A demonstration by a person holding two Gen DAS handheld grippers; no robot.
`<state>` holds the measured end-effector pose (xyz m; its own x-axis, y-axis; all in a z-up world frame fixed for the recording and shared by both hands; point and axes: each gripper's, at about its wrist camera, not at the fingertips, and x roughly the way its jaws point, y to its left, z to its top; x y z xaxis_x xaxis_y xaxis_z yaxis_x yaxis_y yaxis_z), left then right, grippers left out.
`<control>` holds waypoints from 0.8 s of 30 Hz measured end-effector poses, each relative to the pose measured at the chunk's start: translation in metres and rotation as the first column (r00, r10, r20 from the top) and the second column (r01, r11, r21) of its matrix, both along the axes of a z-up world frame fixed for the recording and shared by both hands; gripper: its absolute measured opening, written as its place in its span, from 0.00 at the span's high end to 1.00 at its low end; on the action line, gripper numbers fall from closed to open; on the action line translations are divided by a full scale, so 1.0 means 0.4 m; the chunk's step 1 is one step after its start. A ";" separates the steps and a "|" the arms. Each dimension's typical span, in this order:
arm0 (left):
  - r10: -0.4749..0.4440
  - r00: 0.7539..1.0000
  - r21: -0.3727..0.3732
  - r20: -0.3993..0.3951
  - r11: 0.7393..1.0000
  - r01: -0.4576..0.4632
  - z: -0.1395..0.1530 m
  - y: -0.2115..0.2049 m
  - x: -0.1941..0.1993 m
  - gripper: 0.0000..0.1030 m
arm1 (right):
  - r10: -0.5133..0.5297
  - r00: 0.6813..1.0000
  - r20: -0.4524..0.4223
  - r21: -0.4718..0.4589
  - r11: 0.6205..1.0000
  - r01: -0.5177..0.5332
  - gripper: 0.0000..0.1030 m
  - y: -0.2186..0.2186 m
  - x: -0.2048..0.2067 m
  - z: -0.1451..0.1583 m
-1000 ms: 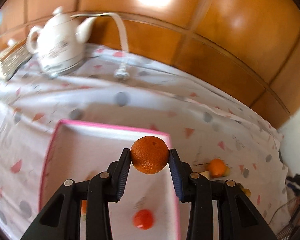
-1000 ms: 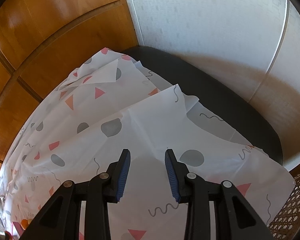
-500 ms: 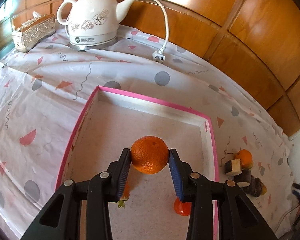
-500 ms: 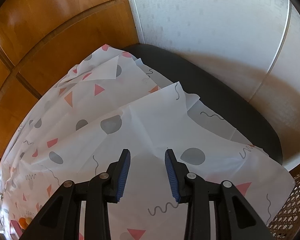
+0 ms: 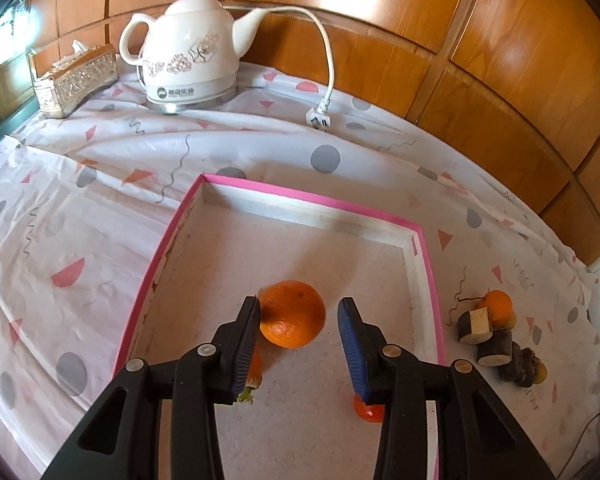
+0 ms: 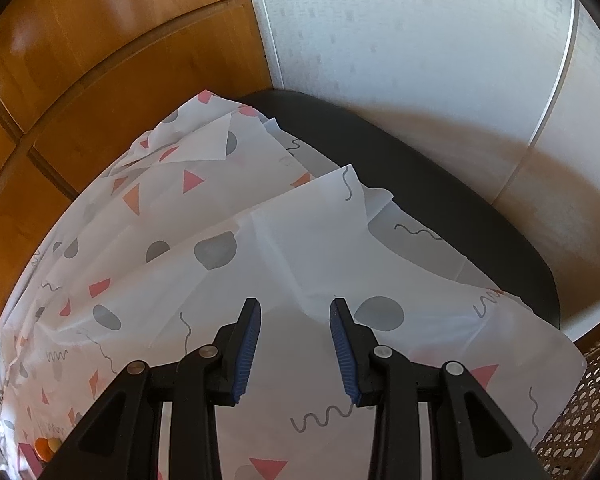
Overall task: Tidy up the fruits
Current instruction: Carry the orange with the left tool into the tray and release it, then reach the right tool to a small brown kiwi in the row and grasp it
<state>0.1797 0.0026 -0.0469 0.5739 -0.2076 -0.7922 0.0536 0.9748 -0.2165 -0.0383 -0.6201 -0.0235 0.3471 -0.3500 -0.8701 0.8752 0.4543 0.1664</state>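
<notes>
Orange (image 5: 292, 314) lying in the pink-edged tray (image 5: 308, 200), between parted jaws.
The left gripper (image 5: 299, 342) is standing open, its left pad beside the fruit, its right pad clear; the right gripper (image 6: 295, 344) is hanging empty, narrowly parted, over the tablecloth (image 6: 260, 248).

The orange (image 5: 292, 314) sat low and centre in the left wrist frame, round and dimpled, inside the pink-rimmed tray (image 5: 300, 196). A red fruit (image 5: 366, 412) lay lower right in that tray, and a carrot-like piece (image 5: 254, 372) lower left. At the right edge, another orange (image 5: 498, 306) rested outside beside dark chunks (image 5: 496, 344).
</notes>
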 end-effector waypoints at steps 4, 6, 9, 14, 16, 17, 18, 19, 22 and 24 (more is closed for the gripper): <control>0.025 0.999 -0.003 0.024 1.000 -0.025 0.020 0.005 -0.020 0.56 | -0.012 1.000 0.006 0.001 1.000 0.012 0.65 -0.003 -0.004 0.004; 0.039 0.999 -0.003 0.032 0.999 -0.039 0.029 0.009 -0.030 0.56 | -0.022 1.000 0.004 0.004 1.000 0.022 0.65 -0.005 -0.006 0.005; 0.054 0.997 0.010 0.047 0.998 -0.054 0.045 0.013 -0.046 0.56 | -0.024 1.000 0.009 0.009 1.000 0.024 0.65 -0.005 -0.006 0.006; 0.058 0.996 0.010 0.065 0.998 -0.059 0.067 0.024 -0.084 0.55 | -0.020 1.000 0.011 0.011 1.000 0.020 0.65 -0.004 -0.006 0.007; 0.041 0.996 0.023 0.081 0.999 -0.043 0.076 0.023 -0.104 0.53 | 0.009 0.999 0.032 0.033 0.999 -0.010 0.65 0.000 0.001 0.004; 0.033 0.996 0.028 0.087 0.999 -0.036 0.080 0.023 -0.113 0.52 | 0.036 0.999 0.041 0.044 0.998 -0.037 0.65 0.006 0.010 0.003; 0.026 0.995 0.033 0.094 0.999 -0.029 0.083 0.023 -0.123 0.51 | 0.061 0.997 0.038 0.047 0.997 -0.063 0.65 0.014 0.020 0.001; 0.015 0.995 0.039 0.101 0.999 -0.019 0.086 0.024 -0.136 0.51 | 0.096 0.995 0.032 0.045 0.994 -0.097 0.65 0.025 0.033 0.001; -0.005 0.994 0.049 0.106 0.999 -0.001 0.086 0.026 -0.161 0.51 | 0.168 0.985 0.037 0.036 0.985 -0.169 0.65 0.051 0.058 0.006; -0.015 0.994 0.053 0.105 0.999 0.009 0.085 0.026 -0.173 0.50 | 0.203 0.978 0.043 0.038 0.978 -0.205 0.65 0.067 0.073 0.005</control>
<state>0.1104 0.0131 -0.0128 0.6525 -0.1749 -0.7373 0.0852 0.9838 -0.1580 -0.0093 -0.5934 -0.0213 0.4413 -0.2319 -0.8669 0.7574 0.6143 0.2212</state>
